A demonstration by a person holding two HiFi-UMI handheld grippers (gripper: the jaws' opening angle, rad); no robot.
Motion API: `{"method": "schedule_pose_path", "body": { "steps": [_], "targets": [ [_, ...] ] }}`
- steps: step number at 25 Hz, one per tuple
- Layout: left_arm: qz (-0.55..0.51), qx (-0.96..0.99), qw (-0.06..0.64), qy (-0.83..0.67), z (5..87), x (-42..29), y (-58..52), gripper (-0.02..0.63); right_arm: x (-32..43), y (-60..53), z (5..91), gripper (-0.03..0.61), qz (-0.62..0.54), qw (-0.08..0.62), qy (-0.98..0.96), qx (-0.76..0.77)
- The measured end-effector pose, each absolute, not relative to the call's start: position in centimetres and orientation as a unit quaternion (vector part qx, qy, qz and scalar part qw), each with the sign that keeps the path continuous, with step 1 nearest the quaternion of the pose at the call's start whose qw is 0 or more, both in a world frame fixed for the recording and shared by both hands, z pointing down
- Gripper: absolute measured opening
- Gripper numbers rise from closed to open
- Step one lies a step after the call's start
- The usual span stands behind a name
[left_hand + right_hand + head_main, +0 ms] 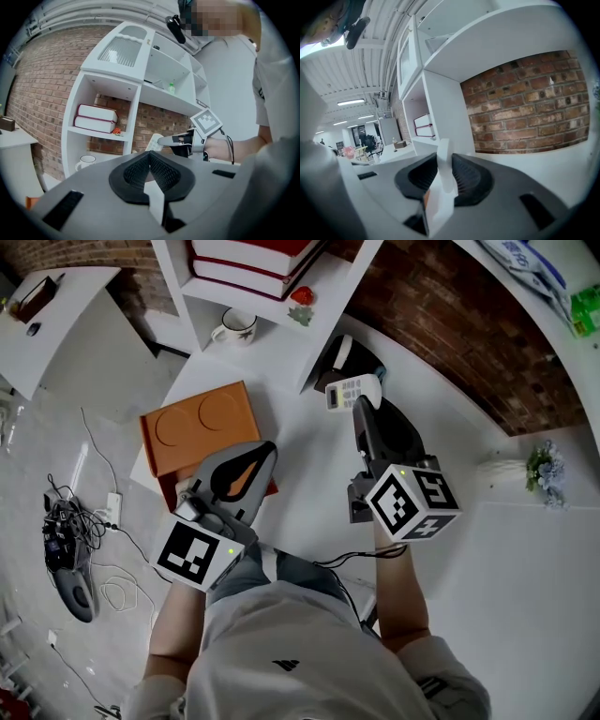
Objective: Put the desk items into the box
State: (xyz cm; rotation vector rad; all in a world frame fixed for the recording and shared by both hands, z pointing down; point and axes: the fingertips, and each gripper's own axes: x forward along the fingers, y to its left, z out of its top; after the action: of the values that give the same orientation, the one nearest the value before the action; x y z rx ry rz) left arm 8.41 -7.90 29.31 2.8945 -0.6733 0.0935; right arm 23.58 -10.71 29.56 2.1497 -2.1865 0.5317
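Waiting orange box (pixel 192 423): sits on the white surface (pixel 309 456) at the left, with 2 round recesses on its top panel. Lid or inner floor, I cannot tell from here.
Left tool (pixel 251 465): hangs over the box's near corner with its jaws pressed together. Nothing is between them, and the left gripper view makes that plain.
Keypad device (pixel 345 392): a small white slab with keys and a little screen, either a calculator or a remote. It's up off the surface, right of the box and well apart from it, in front of the white shelf unit (pixel 281 306).
Right tool (pixel 360 411): clamped on 1 end of the device, most of which sticks out past the tips. The right gripper view shows the slab edge-on between the pads.
Handling: my read is light, stiff plastic with a smooth casing, so it could slide or pivot in an end grip. The keys and screen are the parts to spare.
Best hold: the plain casing, nearer the middle, would sit steadier. The present hold looks enough for something this light.
Risk: the left tool hangs right over the drop zone.
Potted plant (pixel 544 465): far right by the brick wall.
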Motion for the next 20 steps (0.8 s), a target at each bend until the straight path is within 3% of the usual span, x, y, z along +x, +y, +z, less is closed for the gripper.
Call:
{"method": "schedule_pose_path", "body": {
  "steps": [20],
  "targets": [
    [0.014,0.922,0.082,-0.377,29.3,-5.5,-9.1,0.012,7.8,-12.0,29.8,0.103,0.184,0.028,-0.800,0.570]
  ]
}}
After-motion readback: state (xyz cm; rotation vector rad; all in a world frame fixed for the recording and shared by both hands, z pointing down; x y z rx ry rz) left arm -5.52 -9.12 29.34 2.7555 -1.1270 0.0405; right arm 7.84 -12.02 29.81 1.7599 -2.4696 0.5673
